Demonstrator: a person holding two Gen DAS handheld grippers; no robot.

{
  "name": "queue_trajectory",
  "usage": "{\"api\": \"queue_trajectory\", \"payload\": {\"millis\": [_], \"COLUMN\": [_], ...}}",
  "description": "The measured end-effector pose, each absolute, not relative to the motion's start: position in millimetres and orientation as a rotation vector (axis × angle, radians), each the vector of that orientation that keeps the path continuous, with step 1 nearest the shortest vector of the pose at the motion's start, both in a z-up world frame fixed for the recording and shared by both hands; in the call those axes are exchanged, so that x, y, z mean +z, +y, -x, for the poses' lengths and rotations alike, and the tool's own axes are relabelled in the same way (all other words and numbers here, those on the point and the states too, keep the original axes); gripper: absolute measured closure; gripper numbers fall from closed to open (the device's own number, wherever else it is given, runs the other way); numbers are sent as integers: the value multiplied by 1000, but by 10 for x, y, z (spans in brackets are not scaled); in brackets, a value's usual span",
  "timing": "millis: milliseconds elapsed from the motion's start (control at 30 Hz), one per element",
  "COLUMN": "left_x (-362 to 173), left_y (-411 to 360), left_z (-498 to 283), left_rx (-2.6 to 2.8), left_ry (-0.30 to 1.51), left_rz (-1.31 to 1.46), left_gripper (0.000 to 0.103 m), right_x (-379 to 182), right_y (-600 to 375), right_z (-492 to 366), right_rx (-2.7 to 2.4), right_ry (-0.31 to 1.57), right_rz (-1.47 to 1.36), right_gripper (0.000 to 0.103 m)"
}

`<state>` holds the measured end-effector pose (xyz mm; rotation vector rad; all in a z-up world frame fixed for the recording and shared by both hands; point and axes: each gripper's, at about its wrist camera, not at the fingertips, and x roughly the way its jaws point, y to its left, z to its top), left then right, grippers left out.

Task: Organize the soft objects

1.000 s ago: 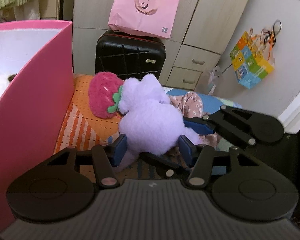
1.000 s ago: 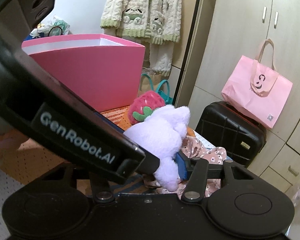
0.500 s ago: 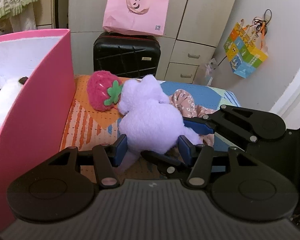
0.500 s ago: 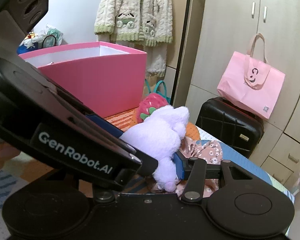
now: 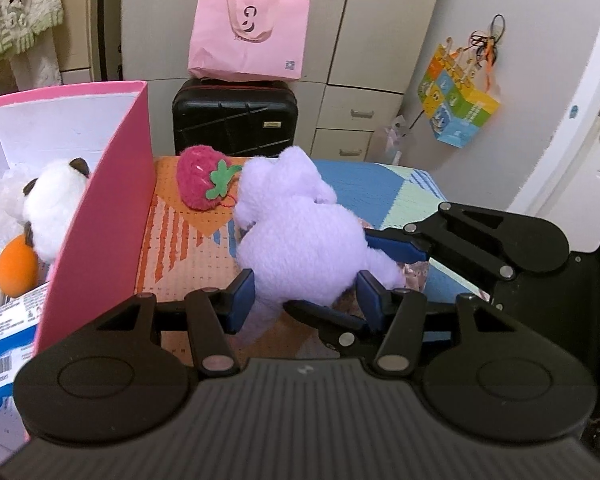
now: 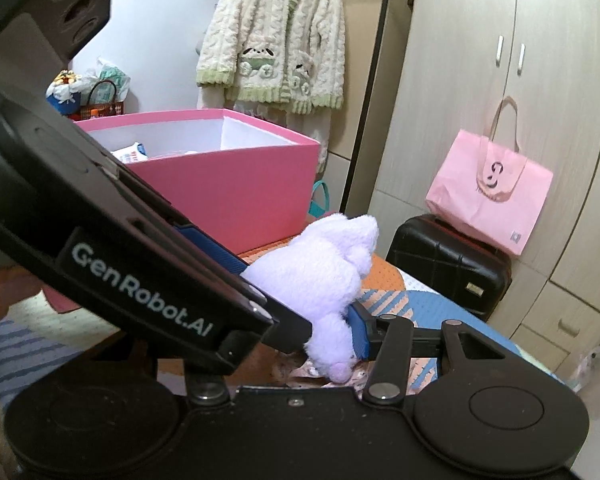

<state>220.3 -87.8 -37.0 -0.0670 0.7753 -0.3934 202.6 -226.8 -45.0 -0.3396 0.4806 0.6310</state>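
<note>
A lilac plush toy (image 5: 300, 248) hangs over the patterned mat (image 5: 188, 256), gripped from two sides. My left gripper (image 5: 305, 300) is shut on its lower body, blue pads (image 5: 242, 300) pressing into the fur. My right gripper (image 5: 360, 280) reaches in from the right and is shut on the same toy (image 6: 320, 276) near a leg; one of its pads (image 6: 358, 332) shows, the other is hidden behind the left gripper's body (image 6: 140, 280). A red strawberry plush (image 5: 204, 180) lies on the mat beside the toy's head. A pink box (image 5: 100, 208) stands at the left.
Inside the pink box (image 6: 236, 184) lie a white plush (image 5: 52, 200), an orange ball (image 5: 18, 268) and a blue-white packet (image 5: 8, 336). A floral cloth (image 5: 414, 272) lies under the toy. A black suitcase (image 5: 234, 120) with a pink bag (image 5: 248, 36) stands behind, by cupboards.
Both grippers have risen with the lilac toy and shifted toward the pink box; the box's inside has come into the left wrist view. Both grips are unchanged.
</note>
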Motion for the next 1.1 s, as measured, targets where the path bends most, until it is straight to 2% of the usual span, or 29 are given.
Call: {"api": "queue_trajectory", "payload": {"millis": [300, 633, 1100], "left_x": [-299, -562, -200], "left_y": [-799, -840, -820], "left_z": [-2015, -2080, -1811], "left_rx": [-451, -527, -564], "left_ry": [802, 918, 932], "left_rz": [66, 146, 49], "left_gripper": [49, 49, 49], "right_x": [-367, -529, -276], "right_y": [-2223, -2412, -2351], "right_z": [-1758, -1759, -1421], "right_rx": [622, 609, 564], "right_ry": [475, 605, 603], "right_rz": [373, 250, 187], "right_gripper": [46, 47, 47]}}
